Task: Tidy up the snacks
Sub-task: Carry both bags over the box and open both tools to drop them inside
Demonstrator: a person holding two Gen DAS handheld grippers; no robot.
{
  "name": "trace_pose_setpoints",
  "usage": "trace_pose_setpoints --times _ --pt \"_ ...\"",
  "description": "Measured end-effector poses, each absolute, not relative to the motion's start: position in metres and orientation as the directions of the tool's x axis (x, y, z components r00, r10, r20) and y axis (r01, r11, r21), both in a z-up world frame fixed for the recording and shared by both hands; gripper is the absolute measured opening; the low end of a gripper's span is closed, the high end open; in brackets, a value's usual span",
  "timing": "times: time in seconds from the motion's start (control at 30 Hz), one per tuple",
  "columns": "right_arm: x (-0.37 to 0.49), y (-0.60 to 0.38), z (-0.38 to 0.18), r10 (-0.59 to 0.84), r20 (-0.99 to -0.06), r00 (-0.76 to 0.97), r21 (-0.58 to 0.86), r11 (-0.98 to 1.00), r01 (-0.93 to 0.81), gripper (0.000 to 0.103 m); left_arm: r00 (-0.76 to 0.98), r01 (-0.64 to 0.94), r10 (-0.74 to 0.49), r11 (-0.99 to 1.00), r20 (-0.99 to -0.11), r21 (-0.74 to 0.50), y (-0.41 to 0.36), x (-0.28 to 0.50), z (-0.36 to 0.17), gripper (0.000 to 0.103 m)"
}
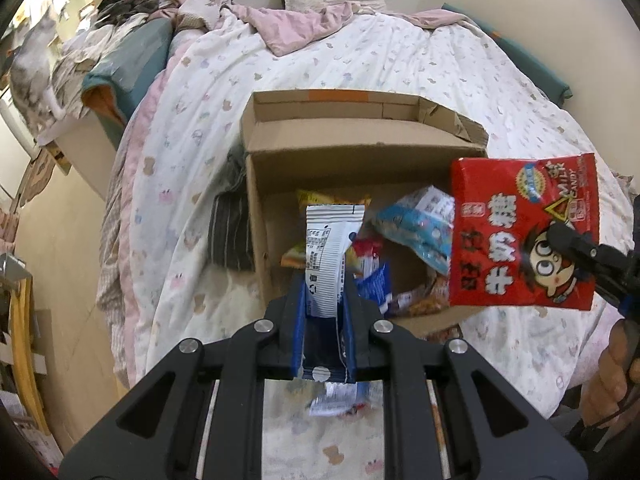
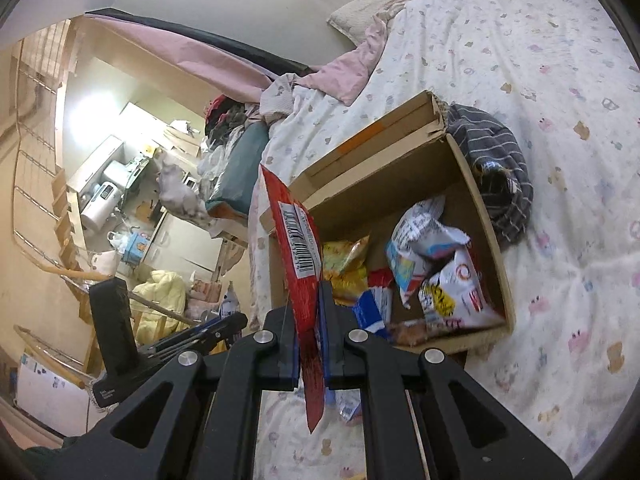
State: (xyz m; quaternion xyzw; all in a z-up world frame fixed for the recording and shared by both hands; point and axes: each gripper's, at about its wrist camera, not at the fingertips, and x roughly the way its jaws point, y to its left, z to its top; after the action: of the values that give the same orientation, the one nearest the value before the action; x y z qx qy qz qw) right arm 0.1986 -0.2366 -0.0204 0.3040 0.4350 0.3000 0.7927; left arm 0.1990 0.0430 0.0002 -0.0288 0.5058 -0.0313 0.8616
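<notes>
An open cardboard box (image 1: 256, 208) lies on the bed with several snack packets (image 1: 416, 224) inside. My left gripper (image 1: 325, 284) is shut on a white and blue snack packet (image 1: 328, 248), which hangs over the box's near left corner. To the right, a red milk candy bag (image 1: 516, 236) hangs above the box's right edge, with my right gripper (image 1: 564, 238) shut on its corner. In the right wrist view the red bag (image 2: 298, 248) shows edge-on between the closed fingers of the right gripper (image 2: 308, 300), just left of the box (image 2: 492, 236).
A grey striped garment (image 2: 496, 176) lies against the box's far side. The printed quilt (image 1: 360, 60) covers the bed, with a pink blanket (image 1: 296, 28) and a pillow at its head. Loose packets (image 1: 340, 400) lie on the quilt under the left gripper. A hand (image 1: 608, 380) holds the right gripper.
</notes>
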Motion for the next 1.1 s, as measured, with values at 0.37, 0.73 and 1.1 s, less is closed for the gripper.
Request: trace_pose_setpoints --times 0.37,0.73,1.1 --pt "0.247 -0.215 -0.066 0.724 -0.589 0.358 0.732 0.666 -0.142 0.008 0.457 0.066 -0.110 0.994 -0.883 -0.090 0.028 0.234 -0.036 0.013" --pt "0.263 -0.190 -0.110 0.596 -0.745 0.298 0.606 0.792 -0.069 0.008 0.470 0.071 -0.092 0.995 -0.878 -0.066 0.028 0.250 -0.053 0.013" --pt "0.267 -0.181 -0.120 0.550 -0.785 0.285 0.572 0.820 -0.010 0.008 0.476 0.073 -0.078 0.996 -0.876 -0.049 0.029 0.243 -0.057 0.014"
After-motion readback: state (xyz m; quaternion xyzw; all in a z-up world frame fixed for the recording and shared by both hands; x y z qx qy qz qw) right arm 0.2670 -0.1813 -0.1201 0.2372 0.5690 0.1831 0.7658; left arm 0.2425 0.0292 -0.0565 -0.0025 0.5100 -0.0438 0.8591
